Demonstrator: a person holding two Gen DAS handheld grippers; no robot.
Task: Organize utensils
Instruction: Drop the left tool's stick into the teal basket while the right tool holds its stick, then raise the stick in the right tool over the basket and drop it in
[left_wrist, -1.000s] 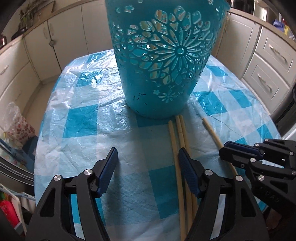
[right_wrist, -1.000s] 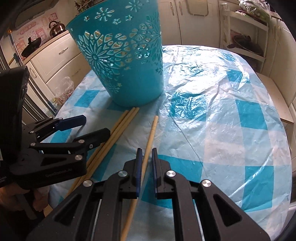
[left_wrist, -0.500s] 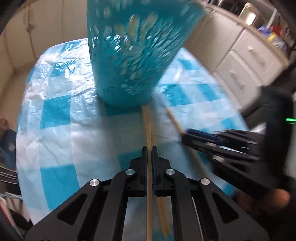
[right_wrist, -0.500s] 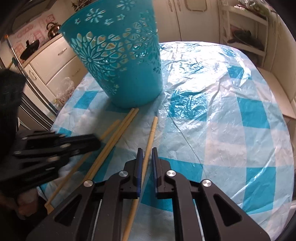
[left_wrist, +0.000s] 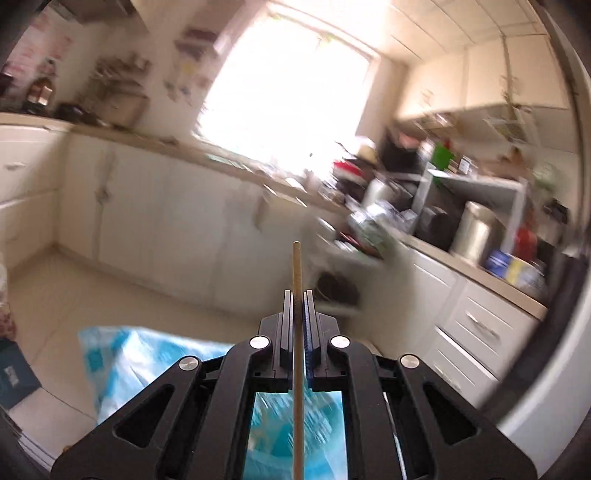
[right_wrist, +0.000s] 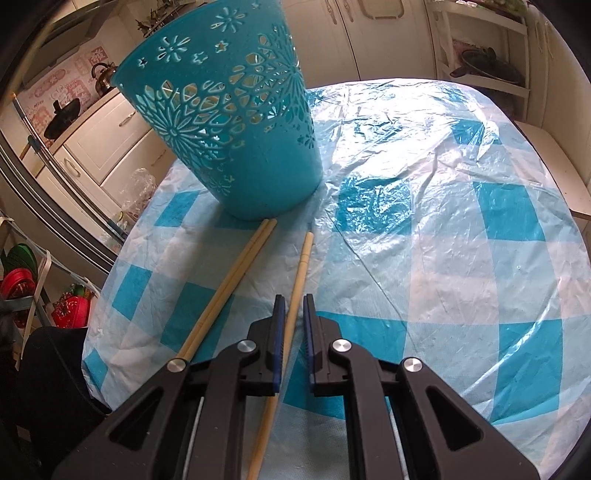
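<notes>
Left tongs (left_wrist: 295, 295) were clamped on one chopstick (left_wrist: 296, 266), raised at frame centre against blurred cabinets. Right tongs (right_wrist: 293, 301) gripped another chopstick (right_wrist: 299, 273) lying on the desk (right_wrist: 461, 229). A chopstick pair (right_wrist: 236, 275) lay lower left of it, touching the teal basket (right_wrist: 236, 125).

On my left gripper (left_wrist: 296, 295) I see a matte black plastic frame: two broad arms with rounded triangular cut-outs, joined by four round silver screw heads in a row. The fingers (left_wrist: 286, 325) are narrow black bars, grooved along their length, and the right one carries a ribbed blue pad on its inner face. My right gripper (right_wrist: 293, 301) is built the same way, with black linkage arms, silver screws and long cut-outs, but here both fingers (right_wrist: 277, 332) show blue ridged pads on their inner faces.
</notes>
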